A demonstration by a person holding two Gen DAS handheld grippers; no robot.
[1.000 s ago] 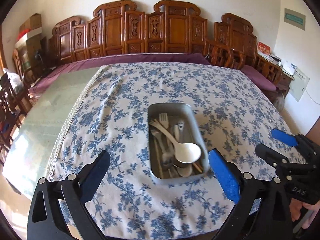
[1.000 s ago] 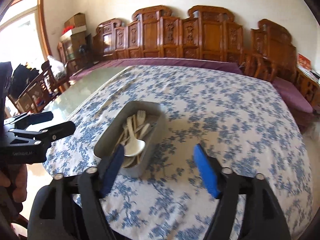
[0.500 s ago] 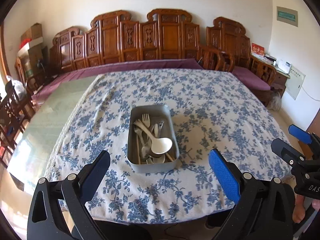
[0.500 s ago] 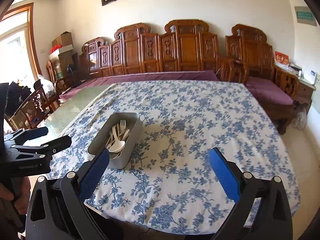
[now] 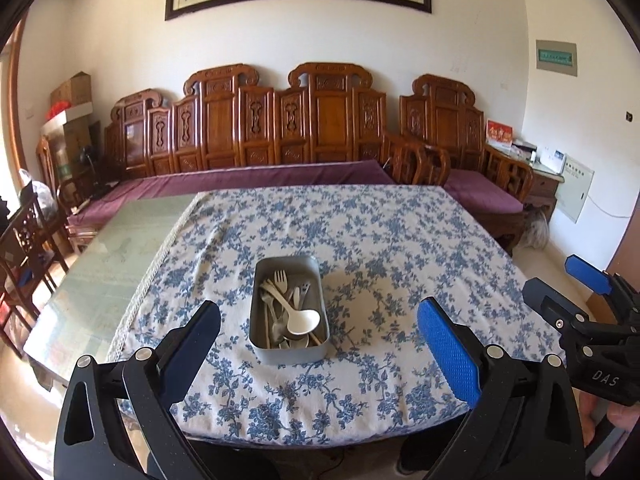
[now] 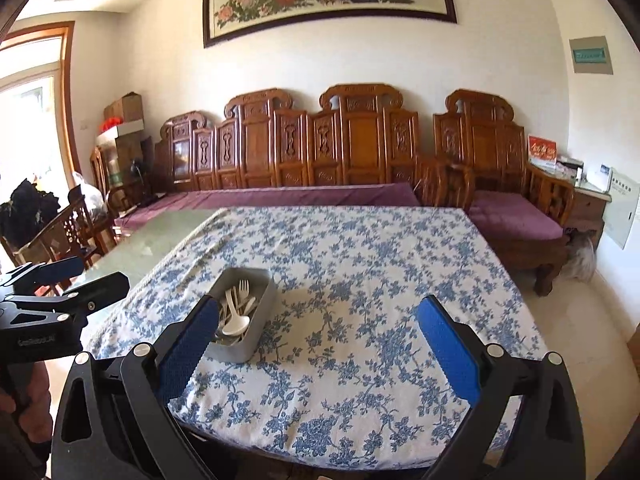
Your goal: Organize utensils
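Observation:
A grey metal tray [image 5: 287,350] sits on the blue-flowered tablecloth [image 5: 360,240] near the table's front edge. It holds several utensils, among them a white spoon [image 5: 298,318], a fork [image 5: 281,279] and chopsticks. My left gripper [image 5: 318,342] hangs open above the front edge, well back from the tray, nothing between its fingers. The right wrist view shows the same tray [image 6: 260,312] at left with the white spoon [image 6: 235,322] in it. My right gripper [image 6: 316,340] is open and empty too, to the right of the tray. Each gripper appears at the edge of the other's view.
Bare glass tabletop [image 5: 112,248] lies left of the cloth. A carved wooden bench [image 5: 280,128] with a purple cushion runs behind the table. Wooden chairs [image 5: 28,240] stand at the left. Tiled floor [image 6: 580,320] lies to the right.
Both grippers have drawn back and risen from the tray, which now looks smaller and farther. The right gripper's jaws widened early on. The tray and utensils have not moved.

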